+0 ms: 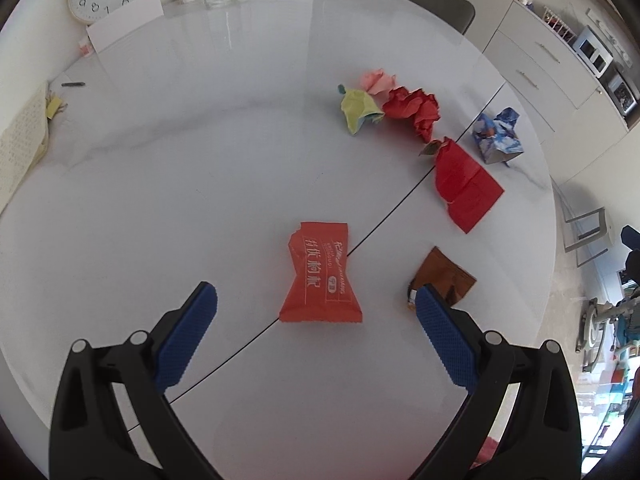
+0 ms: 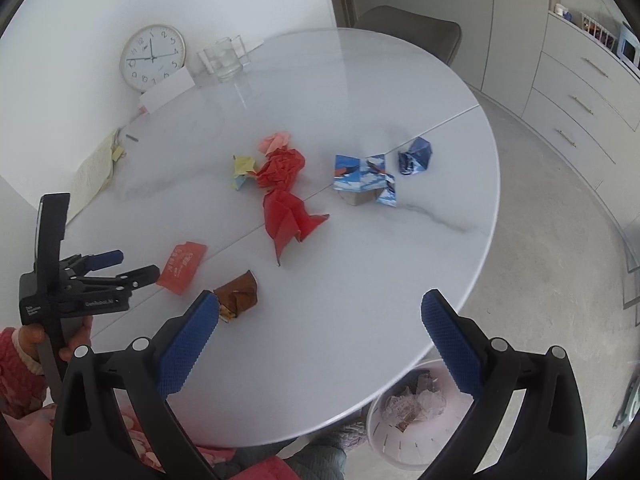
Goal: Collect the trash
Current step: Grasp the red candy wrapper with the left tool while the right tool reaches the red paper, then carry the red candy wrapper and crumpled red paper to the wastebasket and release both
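Red wrapper (image 1: 320,276): lay flat on white counter (image 1: 200,160), ahead of left tongs (image 1: 316,300), untouched
Left tongs: spread wide, empty
Right tongs (image 2: 320,306): spread wide, empty, over counter edge
Brown wrapper (image 2: 237,294): just beside right tongs' left finger
Bin (image 2: 404,428): on floor below counter edge, held scraps

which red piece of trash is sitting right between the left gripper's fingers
The flat red snack wrapper with white lettering; the crumpled red paper and folded red paper lie farther off.
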`<action>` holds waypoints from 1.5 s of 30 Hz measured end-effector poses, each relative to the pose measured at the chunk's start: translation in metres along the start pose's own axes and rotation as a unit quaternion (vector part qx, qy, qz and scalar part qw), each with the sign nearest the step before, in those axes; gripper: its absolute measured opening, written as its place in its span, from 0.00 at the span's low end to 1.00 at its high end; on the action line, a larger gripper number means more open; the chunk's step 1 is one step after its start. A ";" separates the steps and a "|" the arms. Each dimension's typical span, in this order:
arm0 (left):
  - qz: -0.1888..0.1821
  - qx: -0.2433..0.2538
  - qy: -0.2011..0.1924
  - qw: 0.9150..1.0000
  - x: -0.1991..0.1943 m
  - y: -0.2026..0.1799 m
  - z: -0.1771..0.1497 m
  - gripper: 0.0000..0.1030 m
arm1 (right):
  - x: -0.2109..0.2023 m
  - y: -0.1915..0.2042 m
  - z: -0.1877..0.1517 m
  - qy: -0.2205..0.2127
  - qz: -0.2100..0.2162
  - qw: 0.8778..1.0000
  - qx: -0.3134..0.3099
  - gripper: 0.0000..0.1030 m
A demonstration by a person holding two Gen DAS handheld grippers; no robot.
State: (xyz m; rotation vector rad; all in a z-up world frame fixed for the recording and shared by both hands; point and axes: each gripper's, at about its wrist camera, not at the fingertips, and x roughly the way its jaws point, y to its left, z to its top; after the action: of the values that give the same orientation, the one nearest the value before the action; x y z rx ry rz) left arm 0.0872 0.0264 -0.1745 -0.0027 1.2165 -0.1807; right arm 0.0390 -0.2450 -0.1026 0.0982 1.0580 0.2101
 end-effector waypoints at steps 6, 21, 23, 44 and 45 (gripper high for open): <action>0.025 -0.017 0.027 0.999 0.036 0.008 0.008 0.92 | 0.034 0.011 0.017 0.025 -0.002 1.000 -0.013 0.98; 0.040 -0.021 0.052 0.998 0.068 0.003 0.018 0.43 | 0.096 0.022 0.053 0.066 0.002 0.995 -0.070 0.98; 0.027 -0.029 0.055 0.998 0.067 0.005 0.021 0.39 | 0.105 0.028 0.058 0.070 0.010 0.994 -0.088 0.98; -0.009 -0.024 0.015 1.000 0.026 0.019 0.035 0.38 | 0.183 0.049 0.065 0.145 0.004 0.976 -0.160 0.57; -0.009 -0.023 0.015 1.000 0.026 0.019 0.036 0.38 | 0.182 0.049 0.065 0.145 0.009 0.977 -0.156 0.54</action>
State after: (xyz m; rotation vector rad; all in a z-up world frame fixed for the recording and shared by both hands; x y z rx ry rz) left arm 0.1326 0.0377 -0.1882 -0.0507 1.2501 -0.1692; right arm 0.1761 -0.1558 -0.2172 -0.2133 1.3011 0.4141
